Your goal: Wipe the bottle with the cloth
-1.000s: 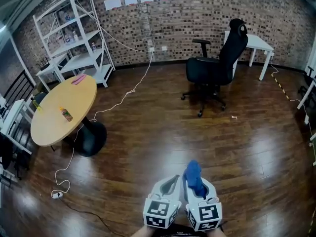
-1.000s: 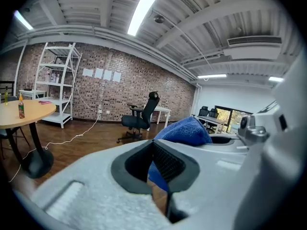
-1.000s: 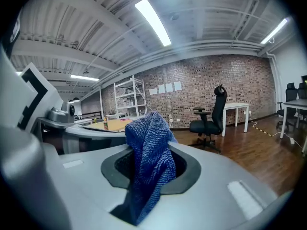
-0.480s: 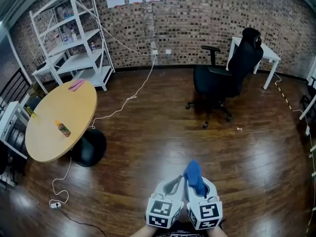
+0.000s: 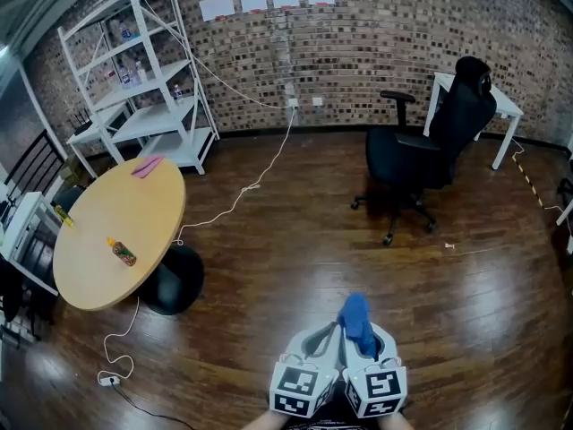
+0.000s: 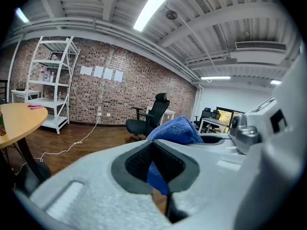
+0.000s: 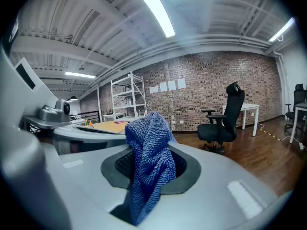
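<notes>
While the right gripper clamps its jaws on the blue cloth (it stands upright), the left gripper has its jaws together, empty.

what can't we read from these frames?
- Bottle on the round table, head view: too small to tell label, cap or dirt.
- Yellow item near the table's left rim, head view: too small to identify.
- Cloth, right gripper view: lower end hidden inside the right tongs.
- Shelf items, head view: too small to name.
</notes>
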Motion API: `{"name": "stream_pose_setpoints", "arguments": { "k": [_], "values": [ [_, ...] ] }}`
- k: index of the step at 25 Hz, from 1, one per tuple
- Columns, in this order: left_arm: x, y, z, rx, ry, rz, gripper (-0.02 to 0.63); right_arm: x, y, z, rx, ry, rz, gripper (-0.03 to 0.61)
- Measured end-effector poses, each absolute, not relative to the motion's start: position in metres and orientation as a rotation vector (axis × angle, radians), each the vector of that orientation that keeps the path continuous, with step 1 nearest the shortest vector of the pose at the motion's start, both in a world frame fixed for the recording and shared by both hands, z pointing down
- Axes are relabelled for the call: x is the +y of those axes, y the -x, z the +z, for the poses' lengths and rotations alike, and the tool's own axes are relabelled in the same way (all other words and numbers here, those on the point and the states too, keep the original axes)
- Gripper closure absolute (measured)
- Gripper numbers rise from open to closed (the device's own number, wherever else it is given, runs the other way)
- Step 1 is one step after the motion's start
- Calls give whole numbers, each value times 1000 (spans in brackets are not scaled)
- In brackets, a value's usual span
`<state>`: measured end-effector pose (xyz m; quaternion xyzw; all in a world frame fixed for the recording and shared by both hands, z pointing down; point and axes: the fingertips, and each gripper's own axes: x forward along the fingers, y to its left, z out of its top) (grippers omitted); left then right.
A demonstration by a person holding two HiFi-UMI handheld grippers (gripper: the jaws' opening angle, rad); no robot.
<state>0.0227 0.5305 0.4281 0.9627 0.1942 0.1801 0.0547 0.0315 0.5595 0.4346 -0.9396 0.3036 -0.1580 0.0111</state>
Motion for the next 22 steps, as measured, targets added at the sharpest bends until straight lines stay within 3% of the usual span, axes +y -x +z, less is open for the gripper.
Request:
{"name": "stream_pose_setpoints", "arguments": {
  "k": [22],
  "values": [
    [421,-280,423,127,-2934,519,614,448,-295,422,1388,2814,-458,489]
  ]
}}
